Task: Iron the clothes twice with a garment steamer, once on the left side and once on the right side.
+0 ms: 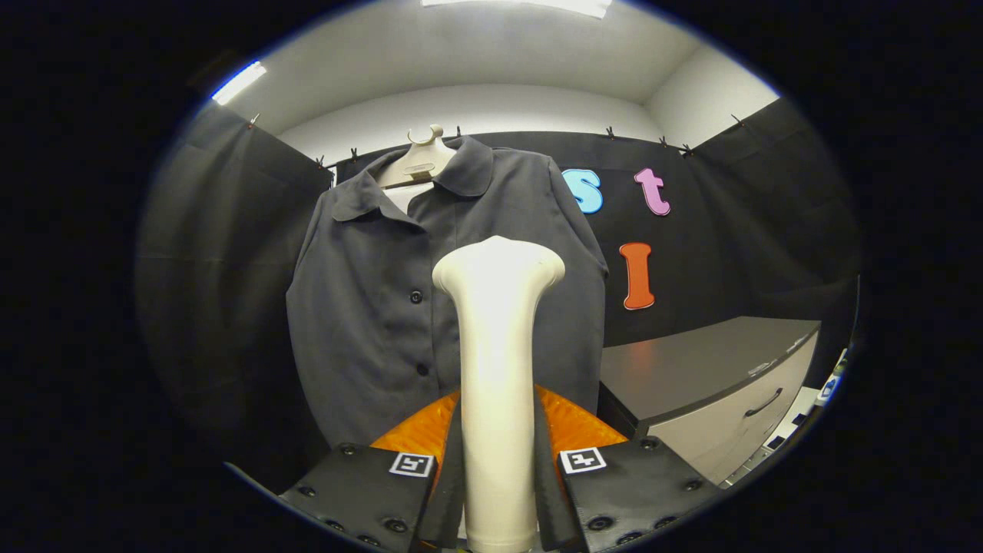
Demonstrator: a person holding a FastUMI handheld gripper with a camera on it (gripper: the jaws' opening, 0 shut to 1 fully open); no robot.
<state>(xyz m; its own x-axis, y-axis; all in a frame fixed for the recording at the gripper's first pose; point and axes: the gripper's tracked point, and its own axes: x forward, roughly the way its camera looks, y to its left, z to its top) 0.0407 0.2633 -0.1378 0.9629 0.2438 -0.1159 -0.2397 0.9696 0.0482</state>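
Black cloth walls (230, 253) enclosed the booth under a white ceiling (476, 54) with lit panels (239, 81); a grey drawer cabinet (714, 384) stood beside them.

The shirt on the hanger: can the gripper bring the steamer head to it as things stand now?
Probably yes. The gripper is shut on the steamer, whose head points at the shirt hanging just beyond it. Nothing stands between them; the cabinet sits off to one side.

Two ceiling lights (516, 6) give bright, even light. The fisheye bends lines near the rim. The cabinet top (691, 369) shows soft glare.
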